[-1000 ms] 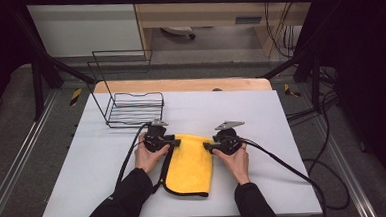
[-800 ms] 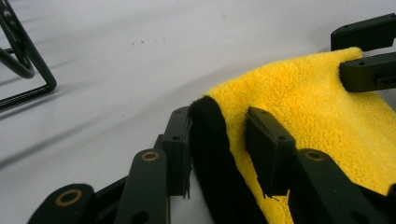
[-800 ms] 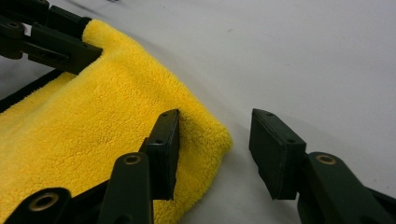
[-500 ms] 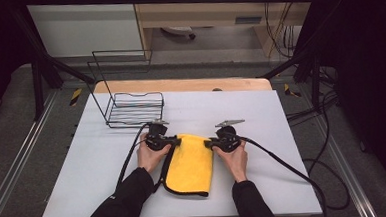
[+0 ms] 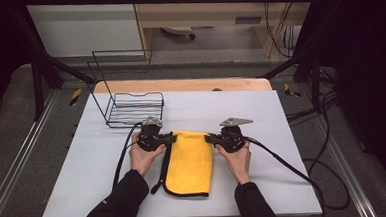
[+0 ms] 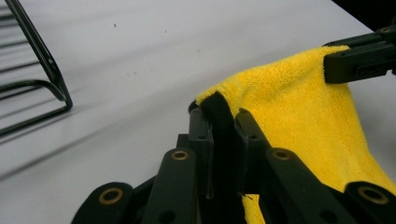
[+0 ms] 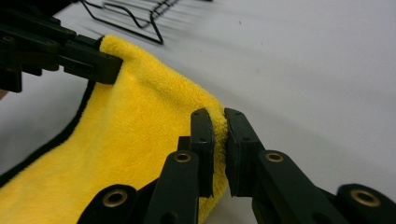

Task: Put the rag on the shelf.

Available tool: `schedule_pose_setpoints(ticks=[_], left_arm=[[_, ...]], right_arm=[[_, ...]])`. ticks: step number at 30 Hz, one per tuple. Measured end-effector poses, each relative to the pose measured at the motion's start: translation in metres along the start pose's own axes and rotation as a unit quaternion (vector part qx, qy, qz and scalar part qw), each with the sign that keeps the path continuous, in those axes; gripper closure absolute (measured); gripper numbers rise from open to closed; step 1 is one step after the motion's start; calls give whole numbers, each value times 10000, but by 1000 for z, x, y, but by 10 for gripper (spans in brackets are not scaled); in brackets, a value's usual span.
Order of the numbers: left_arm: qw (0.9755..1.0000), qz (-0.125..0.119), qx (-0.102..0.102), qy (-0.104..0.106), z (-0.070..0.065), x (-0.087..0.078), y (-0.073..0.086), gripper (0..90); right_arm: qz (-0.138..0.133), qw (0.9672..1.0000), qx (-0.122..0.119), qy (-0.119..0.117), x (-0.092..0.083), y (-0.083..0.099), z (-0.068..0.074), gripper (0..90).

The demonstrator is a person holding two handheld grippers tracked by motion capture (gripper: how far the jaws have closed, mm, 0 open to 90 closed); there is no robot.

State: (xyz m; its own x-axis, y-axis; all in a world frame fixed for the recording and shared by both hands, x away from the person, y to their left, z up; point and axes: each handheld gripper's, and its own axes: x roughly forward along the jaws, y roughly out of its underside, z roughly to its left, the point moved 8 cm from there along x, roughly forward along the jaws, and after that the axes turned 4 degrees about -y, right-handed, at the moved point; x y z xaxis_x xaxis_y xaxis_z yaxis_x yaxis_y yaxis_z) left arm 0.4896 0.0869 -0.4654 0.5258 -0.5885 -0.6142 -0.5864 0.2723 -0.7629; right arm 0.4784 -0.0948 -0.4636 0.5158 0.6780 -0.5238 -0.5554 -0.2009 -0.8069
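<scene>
High view: a person is working at a white table [image 5: 282, 134], holding a gripper in each hand at the far end of a yellow cloth [image 5: 190, 163].
Cloth: it is lying near the middle of the table toward the near edge, folded into a long strip with black trim, its near end flat and its two far corners pinched.
Left gripper [image 5: 168, 139]: its jaws have just been closing, and in the left gripper view they are now clamping the black-trimmed far left corner of the cloth [image 6: 280, 107] between them.
Right gripper [image 5: 210, 137]: its jaws have just been closing as well; in the right gripper view they are pressing together on the far right corner of the cloth [image 7: 140, 140].
Change: a second ago both grippers were sitting lower at the corners with jaws wider; now the far edge is arching up off the table between them.
Meaning: the grasp looks made on both corners, so the lift or fold of the cloth is probably starting; how many layers each jaw pair is catching is hard to tell.
Wire rack [image 5: 130, 104]: it is standing toward the far left corner, well apart from the cloth.
</scene>
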Motion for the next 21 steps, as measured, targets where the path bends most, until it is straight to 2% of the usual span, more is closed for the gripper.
schedule_pose_setpoints(ticks=[1, 3, 4, 5, 10, 14, 21], left_arm=[[10000, -44, 73, -20, -2, -4, -1, 795], [9996, -169, 229, -89, -7, -13, -3, 793], [9992, -222, 301, -121, -9, -17, -4, 793], [9989, -286, 347, -152, -10, -20, -5, 793], [9975, -514, 447, -168, -17, -36, -5, 793], [9963, -641, 531, -217, -20, -47, -5, 793], [9949, -820, 550, -206, -26, -62, -6, 794]], right_arm=[[0, 10000, 0, 0, 0, 0, 0, 831], [-144, 9997, -193, -53, -8, -7, 8, 832], [-144, 9997, -193, -53, -8, -7, 8, 832], [-259, 9993, -236, -94, -13, -11, 12, 831], [-367, 9986, -351, -135, -19, -15, 20, 833], [-443, 9973, -543, -198, -26, -21, 31, 834], [-515, 9959, -708, -207, -34, -27, 41, 834]])
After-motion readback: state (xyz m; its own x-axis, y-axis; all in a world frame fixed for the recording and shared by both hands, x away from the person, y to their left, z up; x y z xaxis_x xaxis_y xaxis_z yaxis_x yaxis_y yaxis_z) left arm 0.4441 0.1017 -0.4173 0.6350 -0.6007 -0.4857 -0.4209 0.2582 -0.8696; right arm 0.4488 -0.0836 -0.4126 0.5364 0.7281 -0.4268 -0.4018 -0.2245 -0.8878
